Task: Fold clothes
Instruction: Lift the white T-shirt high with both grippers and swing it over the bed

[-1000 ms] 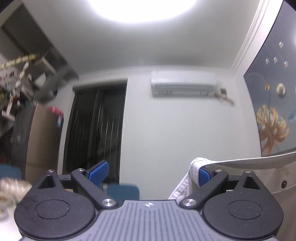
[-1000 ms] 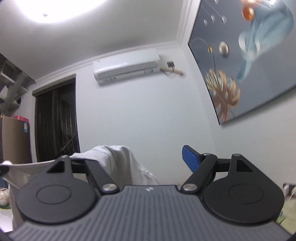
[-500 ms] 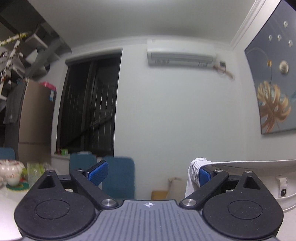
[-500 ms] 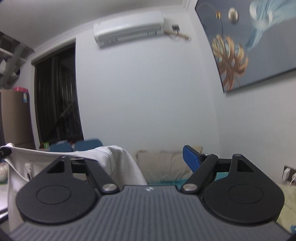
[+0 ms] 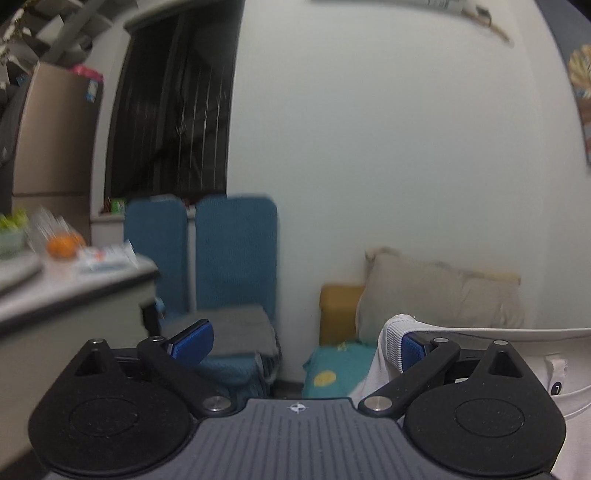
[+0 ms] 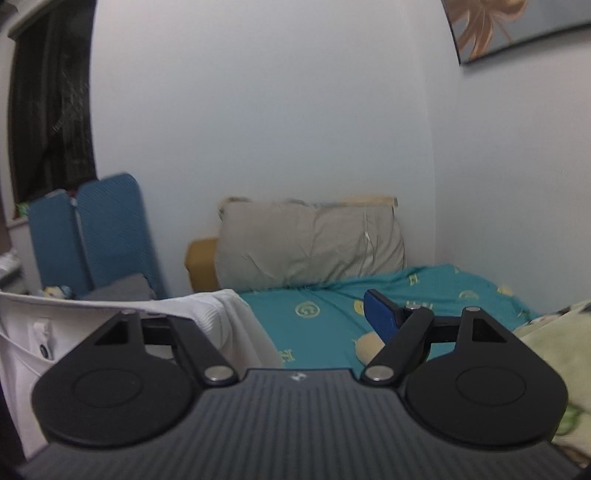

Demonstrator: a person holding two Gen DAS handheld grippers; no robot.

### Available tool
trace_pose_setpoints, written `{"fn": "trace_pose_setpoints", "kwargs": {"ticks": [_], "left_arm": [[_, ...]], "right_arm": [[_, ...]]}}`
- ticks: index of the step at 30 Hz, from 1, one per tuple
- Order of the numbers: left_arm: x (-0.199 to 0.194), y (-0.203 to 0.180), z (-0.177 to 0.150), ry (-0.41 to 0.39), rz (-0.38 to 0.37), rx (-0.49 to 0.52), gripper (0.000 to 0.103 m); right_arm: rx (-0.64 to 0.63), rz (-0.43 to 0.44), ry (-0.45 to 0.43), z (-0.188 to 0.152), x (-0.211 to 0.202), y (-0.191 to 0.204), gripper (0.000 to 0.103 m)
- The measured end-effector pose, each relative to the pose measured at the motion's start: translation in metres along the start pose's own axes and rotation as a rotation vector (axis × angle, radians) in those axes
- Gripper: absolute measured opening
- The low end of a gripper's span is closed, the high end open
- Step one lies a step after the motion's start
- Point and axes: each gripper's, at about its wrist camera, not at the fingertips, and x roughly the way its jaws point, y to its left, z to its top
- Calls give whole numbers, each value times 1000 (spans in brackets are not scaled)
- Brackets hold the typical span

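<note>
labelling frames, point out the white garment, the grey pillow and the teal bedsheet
white garment [image 5: 480, 334]: left wrist view, stretched top edge.
grey pillow [image 6: 310, 243]: right wrist view, middle of its front.
teal bedsheet [image 6: 325, 314]: right wrist view, flat part below the pillow.

A lived-in bedroom at home. Bed with teal patterned sheet [image 6: 332, 314] pushed into the wall corner, grey pillow [image 6: 310, 247] propped at its head, framed painting [image 6: 517, 26] above. Blue padded chairs [image 5: 221, 251] beside a white table [image 5: 74, 280] bearing an orange [image 5: 61, 245] at its edge.
</note>
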Motion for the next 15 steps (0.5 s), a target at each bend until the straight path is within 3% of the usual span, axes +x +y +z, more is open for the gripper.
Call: {"fn": "trace_pose_setpoints", "kwargs": {"ticks": [4, 9, 11, 13, 15], "left_arm": [[111, -18, -87, 146, -9, 11, 100], [203, -30, -180, 338, -25, 53, 99], [232, -30, -199, 432, -62, 72, 98], [246, -33, -213, 516, -123, 79, 98], [255, -34, -216, 572, -180, 74, 98]], "right_arm": [[9, -25, 128, -69, 108, -15, 77], [74, 16, 355, -149, 208, -39, 78], [79, 74, 472, -170, 234, -43, 86], [54, 164, 561, -180, 251, -38, 85], [49, 230, 568, -177, 257, -31, 85]]}}
